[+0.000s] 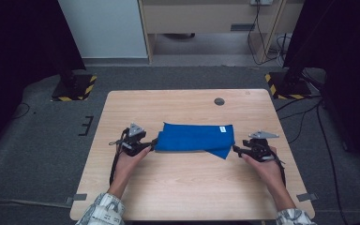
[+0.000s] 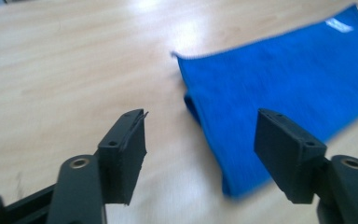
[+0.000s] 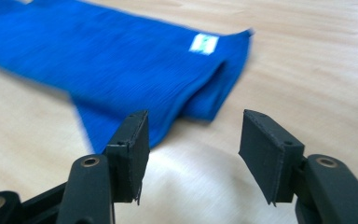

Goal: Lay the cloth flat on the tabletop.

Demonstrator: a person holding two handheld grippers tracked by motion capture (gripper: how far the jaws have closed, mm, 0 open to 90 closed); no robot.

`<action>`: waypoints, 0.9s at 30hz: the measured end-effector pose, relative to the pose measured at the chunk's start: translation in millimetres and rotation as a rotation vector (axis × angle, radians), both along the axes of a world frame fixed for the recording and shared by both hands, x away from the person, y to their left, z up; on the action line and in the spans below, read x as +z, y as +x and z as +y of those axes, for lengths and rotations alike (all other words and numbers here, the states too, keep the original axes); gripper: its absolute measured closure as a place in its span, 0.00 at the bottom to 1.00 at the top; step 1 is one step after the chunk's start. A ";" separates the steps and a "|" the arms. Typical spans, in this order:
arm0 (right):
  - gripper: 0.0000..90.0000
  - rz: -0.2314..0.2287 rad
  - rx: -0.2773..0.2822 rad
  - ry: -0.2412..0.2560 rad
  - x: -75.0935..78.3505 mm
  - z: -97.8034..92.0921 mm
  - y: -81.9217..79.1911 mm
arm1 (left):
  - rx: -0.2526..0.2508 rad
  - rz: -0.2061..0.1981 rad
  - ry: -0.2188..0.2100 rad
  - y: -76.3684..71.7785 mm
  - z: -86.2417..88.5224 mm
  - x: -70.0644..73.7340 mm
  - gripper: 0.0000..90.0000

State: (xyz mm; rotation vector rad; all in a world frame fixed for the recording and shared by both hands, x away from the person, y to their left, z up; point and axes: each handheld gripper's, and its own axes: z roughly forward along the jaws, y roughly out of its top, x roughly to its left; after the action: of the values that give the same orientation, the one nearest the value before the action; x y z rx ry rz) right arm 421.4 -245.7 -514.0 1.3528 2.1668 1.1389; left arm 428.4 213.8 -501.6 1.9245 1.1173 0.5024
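One folded blue cloth [image 1: 197, 138] with one white label [image 1: 222, 129] lies on one light wooden table [image 1: 187, 192].

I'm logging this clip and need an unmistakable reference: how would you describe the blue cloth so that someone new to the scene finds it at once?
Start at the light wooden table in the middle of the grey floor. Between the left gripper and the right gripper, both open, lies the blue cloth, folded into a long band. It is the one bright blue thing there, with a small white label near its right end and one corner poking out below.
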 end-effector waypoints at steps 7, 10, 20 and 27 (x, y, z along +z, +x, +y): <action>0.61 -0.010 0.094 0.002 -2.1 29.6 -18.0 | -0.042 0.020 0.037 -27.6 10.1 -5.2 0.34; 0.61 -0.006 0.127 -0.028 -6.5 44.4 -17.7 | -0.046 0.029 0.041 -26.2 8.0 -8.9 0.35; 0.74 0.011 0.141 -0.103 -17.8 59.7 -15.3 | -0.035 0.027 0.050 -25.9 4.0 -11.2 0.37; 0.95 -0.021 0.127 -0.158 -18.0 59.0 -15.3 | -0.056 0.020 0.063 -25.7 -1.2 -12.8 0.38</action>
State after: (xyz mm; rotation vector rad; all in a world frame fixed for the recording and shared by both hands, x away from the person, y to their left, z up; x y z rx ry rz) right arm 406.2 -186.8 -532.0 1.1456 2.3014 0.9969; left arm 402.6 212.6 -514.4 2.0139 1.0687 0.4934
